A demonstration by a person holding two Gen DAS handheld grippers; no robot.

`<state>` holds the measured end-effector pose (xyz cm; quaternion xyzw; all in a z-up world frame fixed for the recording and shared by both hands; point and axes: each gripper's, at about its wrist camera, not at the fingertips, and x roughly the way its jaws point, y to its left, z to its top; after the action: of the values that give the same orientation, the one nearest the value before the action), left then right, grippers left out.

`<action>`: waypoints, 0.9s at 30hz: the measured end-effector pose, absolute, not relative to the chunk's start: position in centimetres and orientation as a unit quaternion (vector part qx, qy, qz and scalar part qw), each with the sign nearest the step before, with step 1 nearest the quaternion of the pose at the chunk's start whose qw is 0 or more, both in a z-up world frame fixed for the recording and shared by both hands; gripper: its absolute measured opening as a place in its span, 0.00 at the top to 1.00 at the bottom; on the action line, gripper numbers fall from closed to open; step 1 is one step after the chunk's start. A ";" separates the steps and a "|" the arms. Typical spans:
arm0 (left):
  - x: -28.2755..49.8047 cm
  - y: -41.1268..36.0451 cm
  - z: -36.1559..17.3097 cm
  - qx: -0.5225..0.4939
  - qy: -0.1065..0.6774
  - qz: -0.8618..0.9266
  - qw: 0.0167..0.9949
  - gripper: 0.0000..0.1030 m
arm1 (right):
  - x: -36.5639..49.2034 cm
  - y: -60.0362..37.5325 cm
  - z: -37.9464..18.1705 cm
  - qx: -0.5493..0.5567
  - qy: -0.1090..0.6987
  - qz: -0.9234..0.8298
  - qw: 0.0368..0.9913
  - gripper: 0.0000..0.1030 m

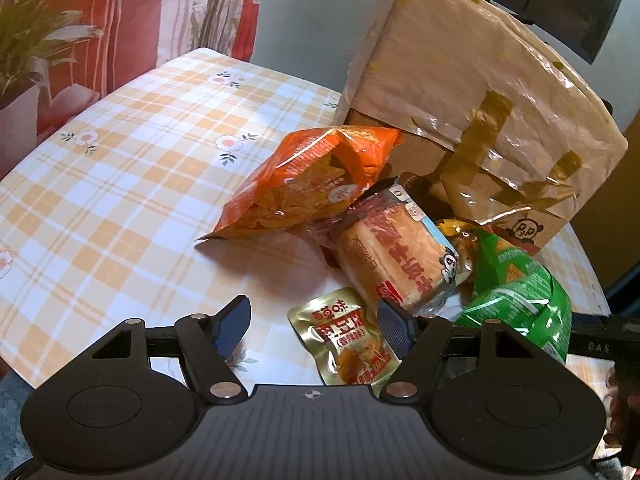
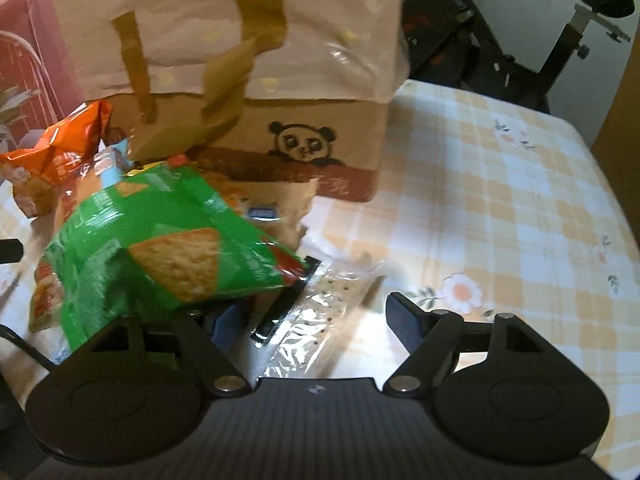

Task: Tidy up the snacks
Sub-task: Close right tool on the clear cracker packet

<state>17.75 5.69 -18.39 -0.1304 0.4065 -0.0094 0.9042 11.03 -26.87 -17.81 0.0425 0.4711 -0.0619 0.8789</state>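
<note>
The left hand-held gripper point(image 1: 314, 326) gapes wide and empty over a gold snack pouch point(image 1: 347, 343) on the checked worktop point(image 1: 120, 168), while the right hand-held gripper point(image 2: 316, 320), equally wide, has a green chip bag point(image 2: 160, 248) over its left finger and the panda lunch bag point(image 2: 256, 80) ahead.

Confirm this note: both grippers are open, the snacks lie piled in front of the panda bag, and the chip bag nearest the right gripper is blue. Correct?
Not quite. That chip bag is green, as the right wrist view shows. The rest holds: left gripper and right gripper are open, and the snacks lie piled in front of the panda bag.
</note>
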 end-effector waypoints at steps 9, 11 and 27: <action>18.3 4.8 -19.3 -0.121 0.431 -0.023 0.894 0.31 | 9.1 -30.4 -18.1 0.045 0.467 -0.110 0.876 0.41; 18.3 4.6 -19.8 -0.120 0.442 -0.026 0.888 0.35 | 9.2 -30.2 -18.4 0.044 0.460 -0.098 0.881 0.43; 18.8 0.5 -20.5 -0.032 0.459 -0.035 0.887 0.31 | 8.9 -28.7 -19.0 0.031 0.431 -0.069 0.899 0.52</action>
<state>18.82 0.52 -20.47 -0.0320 0.4589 -0.0347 0.8873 8.93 -28.74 -19.05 0.0310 0.4314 -0.0687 0.8990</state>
